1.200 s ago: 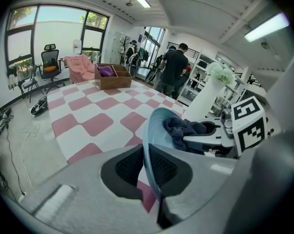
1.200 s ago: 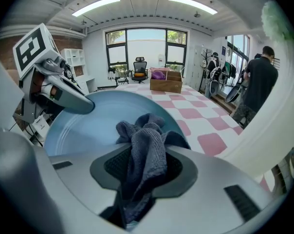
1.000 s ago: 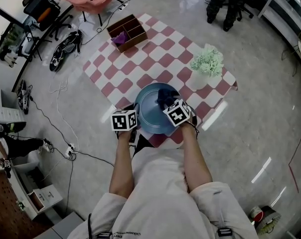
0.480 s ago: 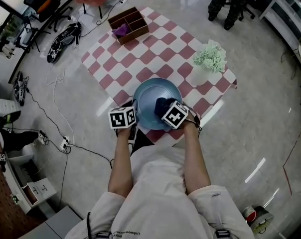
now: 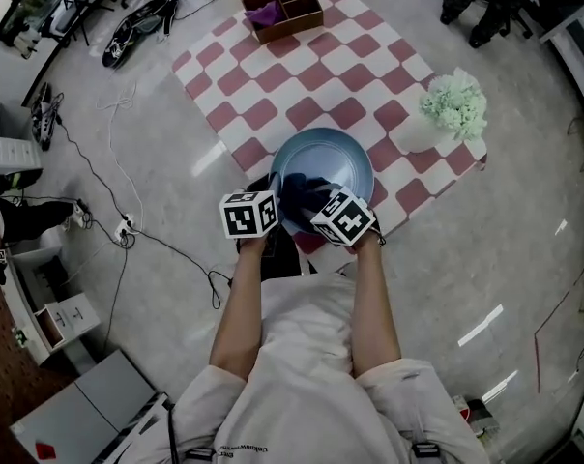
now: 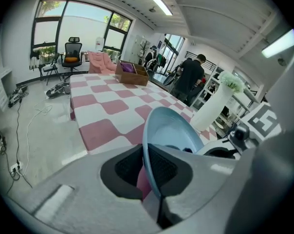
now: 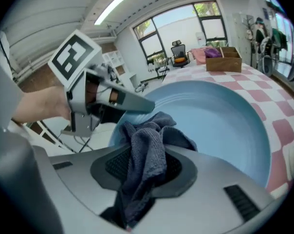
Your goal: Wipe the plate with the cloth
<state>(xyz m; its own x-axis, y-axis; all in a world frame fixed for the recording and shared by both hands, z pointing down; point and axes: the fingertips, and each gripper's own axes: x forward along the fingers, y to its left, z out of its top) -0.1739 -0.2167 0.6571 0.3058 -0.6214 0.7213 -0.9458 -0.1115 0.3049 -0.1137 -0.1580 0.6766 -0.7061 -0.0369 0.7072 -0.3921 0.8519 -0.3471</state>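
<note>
Jaws shut: left gripper (image 6: 147, 165) on plate (image 5: 323, 159), right gripper (image 7: 145, 168) on cloth (image 7: 148, 143)

Pale-blue plate (image 5: 326, 158): smooth, faint sheen, ceramic or plastic unclear. Dark grey cloth (image 7: 146, 145): soft looped weave, matt, rough nap. Stone-look floor (image 5: 485, 249) polished glossy, streaked with light reflections; checked mat (image 5: 273, 85) matt.

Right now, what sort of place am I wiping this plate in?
Probably an office or lab, not a kitchen: an office chair stands by big windows, loose cables trail over the polished floor, and the checked tablecloth looks like a staged work spot.
</note>
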